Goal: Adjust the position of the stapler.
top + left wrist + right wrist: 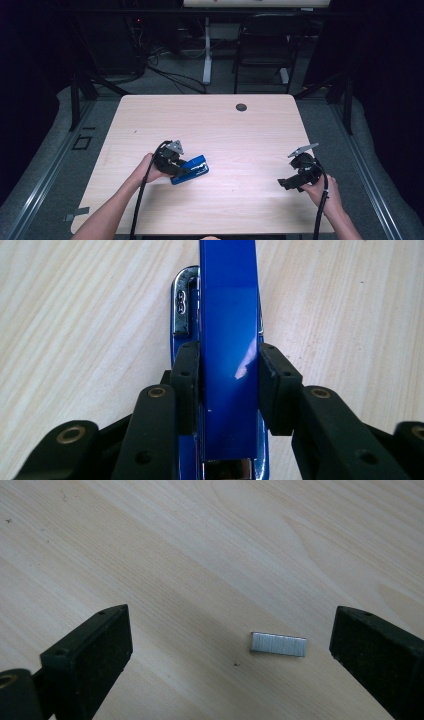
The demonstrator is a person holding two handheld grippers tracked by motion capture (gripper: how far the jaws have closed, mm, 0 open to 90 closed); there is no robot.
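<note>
A blue stapler lies on the wooden table left of the middle. My left gripper is shut on it. In the left gripper view the two black pads press both sides of the blue stapler, whose chrome base shows at its far end. My right gripper hovers near the table's right front, jaws wide open. In the right gripper view a small silver strip of staples lies flat on the wood between the open pads, closer to the right one and touching neither.
A dark round grommet sits in the table near its far edge. Beyond the table stand a black chair and a white desk leg, with cables on the floor.
</note>
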